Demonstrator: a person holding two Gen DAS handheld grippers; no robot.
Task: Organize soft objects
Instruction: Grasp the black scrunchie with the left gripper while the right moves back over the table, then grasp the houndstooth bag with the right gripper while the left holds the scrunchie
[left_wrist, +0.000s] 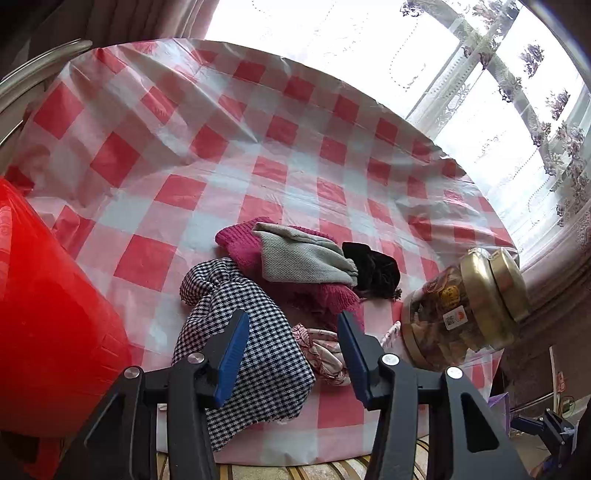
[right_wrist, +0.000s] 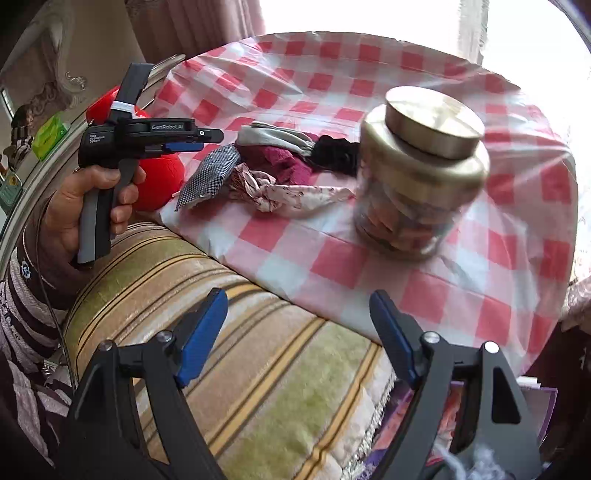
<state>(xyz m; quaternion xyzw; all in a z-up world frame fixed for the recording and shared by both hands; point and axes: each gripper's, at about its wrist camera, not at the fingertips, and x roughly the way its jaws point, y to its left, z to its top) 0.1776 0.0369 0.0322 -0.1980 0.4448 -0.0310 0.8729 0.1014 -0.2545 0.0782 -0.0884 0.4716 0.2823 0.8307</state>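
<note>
A heap of soft cloths lies on the red-and-white checked tablecloth (left_wrist: 184, 147). It holds a houndstooth cloth (left_wrist: 240, 332), a magenta knit (left_wrist: 240, 247), a grey herringbone cloth (left_wrist: 299, 254), a black cloth (left_wrist: 376, 269) and a pink floral cloth (left_wrist: 325, 350). My left gripper (left_wrist: 293, 315) hovers open over the near end of the heap, with the houndstooth and floral cloths below its jaws. The right wrist view shows that gripper (right_wrist: 210, 138) from the side, held in a hand (right_wrist: 74, 206). My right gripper (right_wrist: 298, 295) is open and empty above a striped cushion (right_wrist: 240, 332), short of the table's near edge.
A glass jar (left_wrist: 461, 306) with a gold lid stands right of the heap, blurred in the right wrist view as the jar (right_wrist: 417, 177). A large red round object (left_wrist: 48, 314) sits at the table's left. Curtained windows (left_wrist: 480, 110) lie behind.
</note>
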